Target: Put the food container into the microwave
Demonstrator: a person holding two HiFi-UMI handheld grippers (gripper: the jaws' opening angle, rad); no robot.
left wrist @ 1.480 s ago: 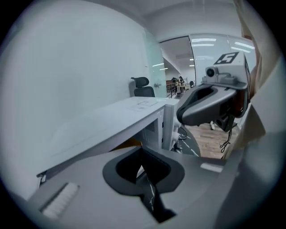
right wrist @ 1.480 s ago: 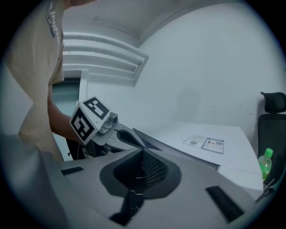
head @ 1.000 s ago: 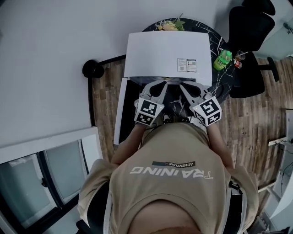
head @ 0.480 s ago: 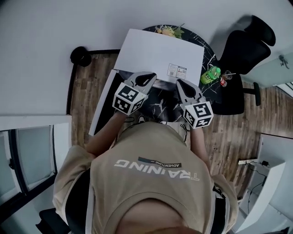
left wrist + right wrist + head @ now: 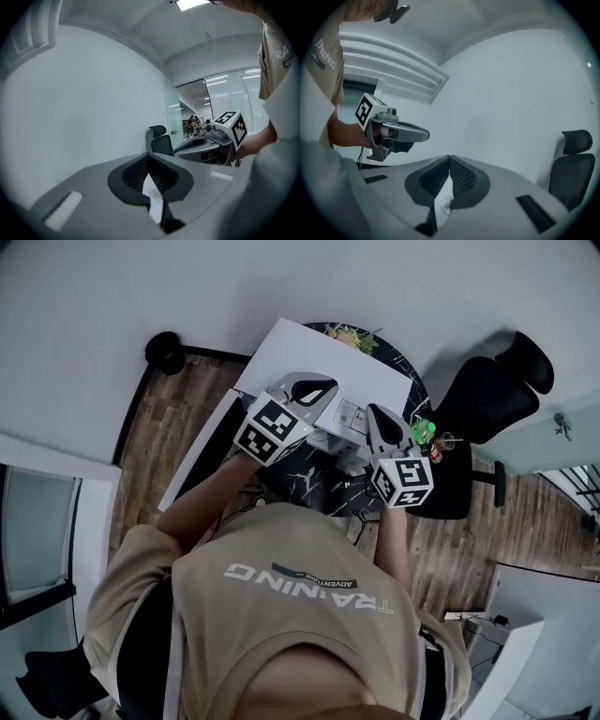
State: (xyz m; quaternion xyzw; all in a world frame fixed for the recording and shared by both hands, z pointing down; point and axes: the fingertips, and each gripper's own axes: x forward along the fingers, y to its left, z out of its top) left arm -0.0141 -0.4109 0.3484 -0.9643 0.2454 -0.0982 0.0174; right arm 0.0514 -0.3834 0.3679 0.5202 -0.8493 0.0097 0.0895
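Note:
The white microwave stands on a round black marble table, with its door swung open at the left. My left gripper hovers over the microwave's top, shut and empty. My right gripper is held over the microwave's right front corner, also shut with nothing in it. In the left gripper view the left gripper has its tips touching, and the right gripper shows beside it. The right gripper view shows the right gripper shut the same way. I cannot make out a food container.
A green bottle and a small can stand at the table's right edge. Behind the microwave lies some leafy food. A black office chair stands to the right, and a round black object sits on the wooden floor at the left.
Both grippers have risen and moved apart, the left one up and leftward over the microwave. The head view has swung, so the table sits more to the right. Both stay shut.

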